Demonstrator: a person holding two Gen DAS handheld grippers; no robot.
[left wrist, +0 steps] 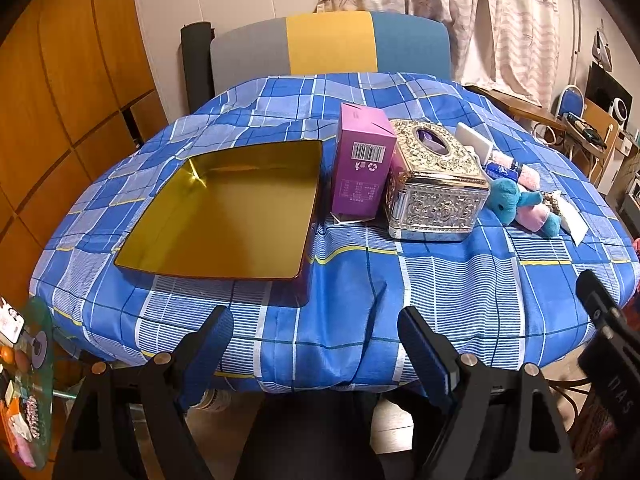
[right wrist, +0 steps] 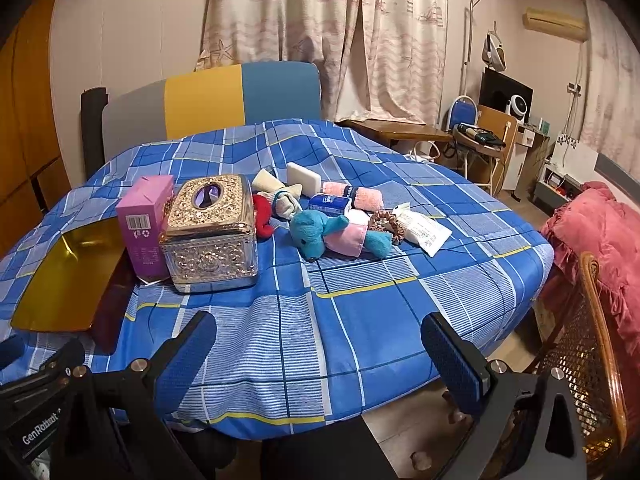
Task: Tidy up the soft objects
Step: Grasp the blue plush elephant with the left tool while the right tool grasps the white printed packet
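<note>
A teal plush elephant in a pink shirt (right wrist: 332,236) (left wrist: 520,204) lies right of the ornate tissue box. Around it lie a red soft toy (right wrist: 263,216), a small grey doll (right wrist: 285,202), a rolled pink towel (right wrist: 356,196), a scrunchie (right wrist: 380,222) and a white sponge (right wrist: 304,174). An open gold tin tray (left wrist: 224,216) (right wrist: 64,276) sits on the left. My left gripper (left wrist: 316,344) stands open over the near table edge, holding nothing. My right gripper (right wrist: 320,356) is also open, well short of the toys.
A purple carton (left wrist: 362,160) and a metal tissue box (left wrist: 434,184) stand between tray and toys. A blue tissue pack (right wrist: 328,202) and a paper-wrapped packet (right wrist: 424,232) lie among them. A striped chair (left wrist: 332,44) stands behind the table, a wicker chair (right wrist: 580,344) at right.
</note>
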